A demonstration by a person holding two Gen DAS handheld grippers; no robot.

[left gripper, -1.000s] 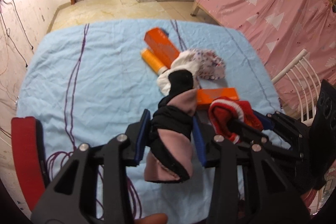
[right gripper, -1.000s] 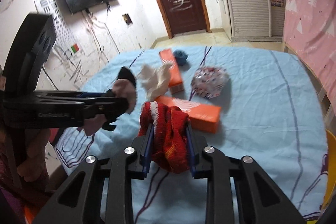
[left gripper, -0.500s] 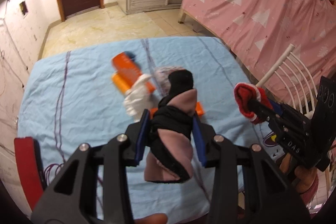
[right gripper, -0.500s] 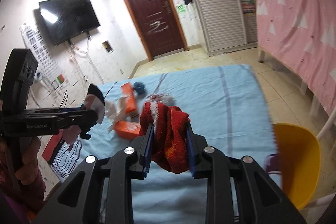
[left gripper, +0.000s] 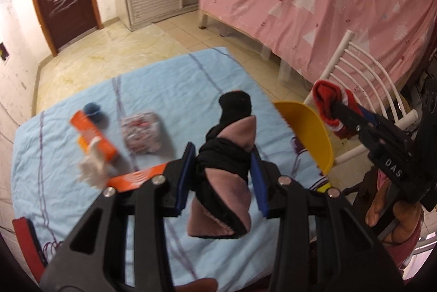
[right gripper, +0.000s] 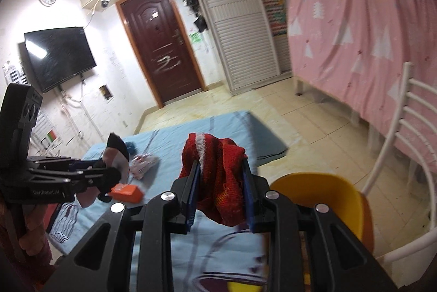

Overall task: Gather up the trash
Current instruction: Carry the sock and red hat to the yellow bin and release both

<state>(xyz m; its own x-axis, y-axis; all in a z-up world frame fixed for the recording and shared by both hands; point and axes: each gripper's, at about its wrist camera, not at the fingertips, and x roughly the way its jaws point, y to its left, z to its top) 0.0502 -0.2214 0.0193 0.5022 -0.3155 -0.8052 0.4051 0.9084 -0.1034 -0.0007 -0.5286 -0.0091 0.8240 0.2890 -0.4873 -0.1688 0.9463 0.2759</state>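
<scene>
The left gripper has its fingers clamped on a black-and-pink sock, lifted above the blue sheet. At three o'clock, the right gripper pinches a red knit sock beside the yellow bin. Orange boxes and a crumpled tissue lie at ten o'clock.

We saw a black-and-mauve fabric sock hanging upright and crumpled, pinched between blue pads above the blue sheet. A red knitted sock with a white stripe drooped, likewise pinched, beside a yellow plastic bin.
</scene>
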